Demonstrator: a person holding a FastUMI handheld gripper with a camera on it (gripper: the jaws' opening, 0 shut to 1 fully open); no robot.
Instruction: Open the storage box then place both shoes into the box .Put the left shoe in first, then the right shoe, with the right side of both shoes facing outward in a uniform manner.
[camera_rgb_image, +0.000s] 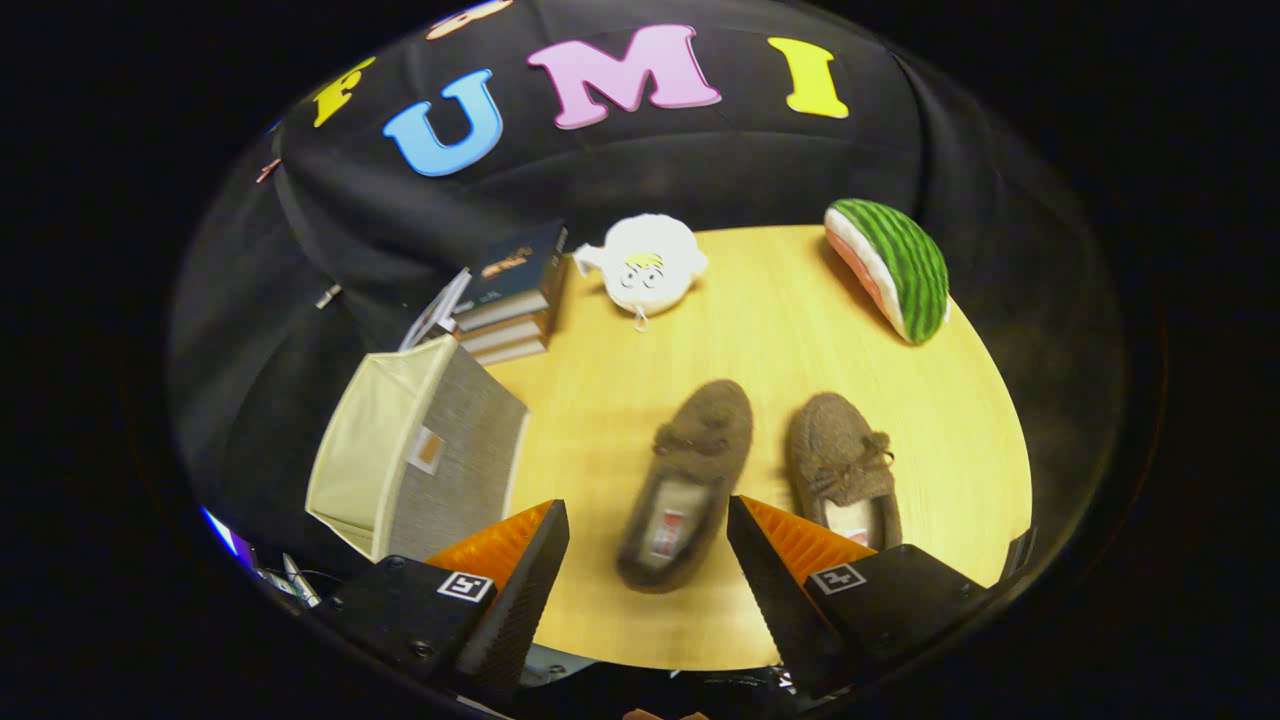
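right shoe (838, 462) heel hidden behind a tool (648, 545) finger; left shoe (688, 478) motion-blurred, insole label unreadable; box (420, 450) near corner cut off by the other finger, opening faces away, interior can't tell

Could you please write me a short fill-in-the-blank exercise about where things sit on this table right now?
1. The gripper has its jaws ____, holding nothing.
2. The left shoe lies ____ the jaws.
3. The storage box stands just in front of a stack of ____.
4. The plush shaped like a ____ slice lies beyond the right shoe.

Missing words: open; between; books; watermelon
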